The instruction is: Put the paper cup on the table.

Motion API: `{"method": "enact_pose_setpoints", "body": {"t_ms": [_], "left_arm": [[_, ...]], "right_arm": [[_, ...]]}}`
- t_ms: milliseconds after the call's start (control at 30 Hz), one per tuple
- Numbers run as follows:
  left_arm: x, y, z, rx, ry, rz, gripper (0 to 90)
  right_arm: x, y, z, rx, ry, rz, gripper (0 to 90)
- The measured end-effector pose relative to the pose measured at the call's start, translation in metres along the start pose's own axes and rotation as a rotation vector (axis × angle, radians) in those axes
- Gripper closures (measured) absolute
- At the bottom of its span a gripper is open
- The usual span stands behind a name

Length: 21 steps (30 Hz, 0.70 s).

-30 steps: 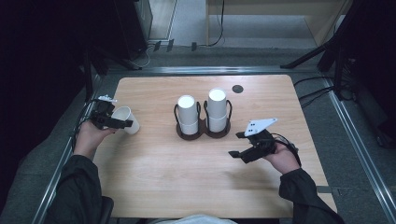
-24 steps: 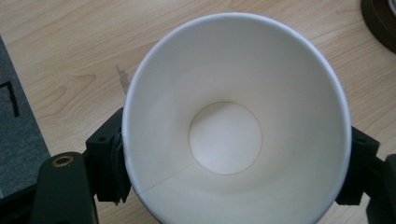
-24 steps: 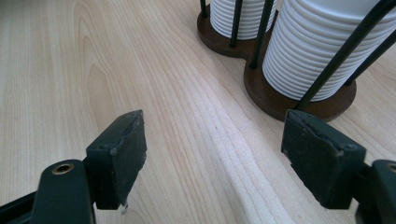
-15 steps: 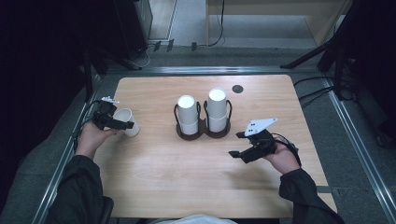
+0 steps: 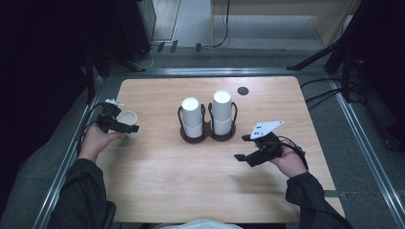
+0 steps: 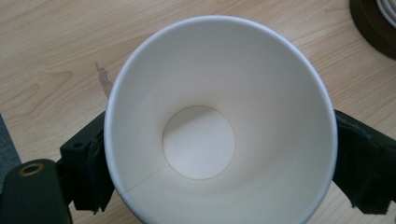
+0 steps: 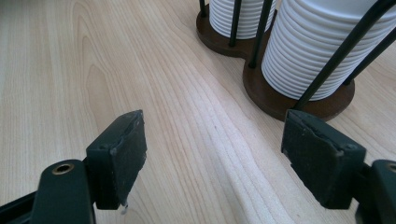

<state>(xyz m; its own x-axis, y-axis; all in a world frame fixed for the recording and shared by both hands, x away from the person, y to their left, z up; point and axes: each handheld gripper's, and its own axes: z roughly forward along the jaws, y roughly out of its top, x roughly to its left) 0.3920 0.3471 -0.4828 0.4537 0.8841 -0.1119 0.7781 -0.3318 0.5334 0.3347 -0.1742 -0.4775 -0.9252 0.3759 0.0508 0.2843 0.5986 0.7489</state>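
On the wooden table [image 5: 191,181], the left gripper [image 6: 219,163], opening, seemingly brackets an upright white cup [image 6: 219,121].

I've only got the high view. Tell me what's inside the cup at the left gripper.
Observer: Nothing. The left gripper view looks straight down into the paper cup, and its bottom is bare.
Operator: Report that gripper's jaws.
Observer: The left gripper has the cup between its jaws. They have just been opening, and the cup's rim hides whether the pads touch its wall.
Operator: Describe the two white columns mid-table.
Observer: In the right gripper view they are stacks of nested cups with ribbed rims. They stand in a holder with dark round bases and black wire uprights.
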Motion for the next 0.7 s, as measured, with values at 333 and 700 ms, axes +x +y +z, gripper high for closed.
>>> {"method": "enact_pose_setpoints", "body": {"t_ms": [333, 700], "left_arm": [[0.003, 0.001, -0.007, -0.044, -0.030, -0.049, 2.2], [0.004, 0.001, -0.017, -0.084, -0.052, -0.080, 2.1]], "right_arm": [[0.000, 0.000, -0.001, -0.003, 0.003, 0.007, 22.5], [0.000, 0.000, 0.000, 0.003, 0.004, 0.002, 22.4]]}}
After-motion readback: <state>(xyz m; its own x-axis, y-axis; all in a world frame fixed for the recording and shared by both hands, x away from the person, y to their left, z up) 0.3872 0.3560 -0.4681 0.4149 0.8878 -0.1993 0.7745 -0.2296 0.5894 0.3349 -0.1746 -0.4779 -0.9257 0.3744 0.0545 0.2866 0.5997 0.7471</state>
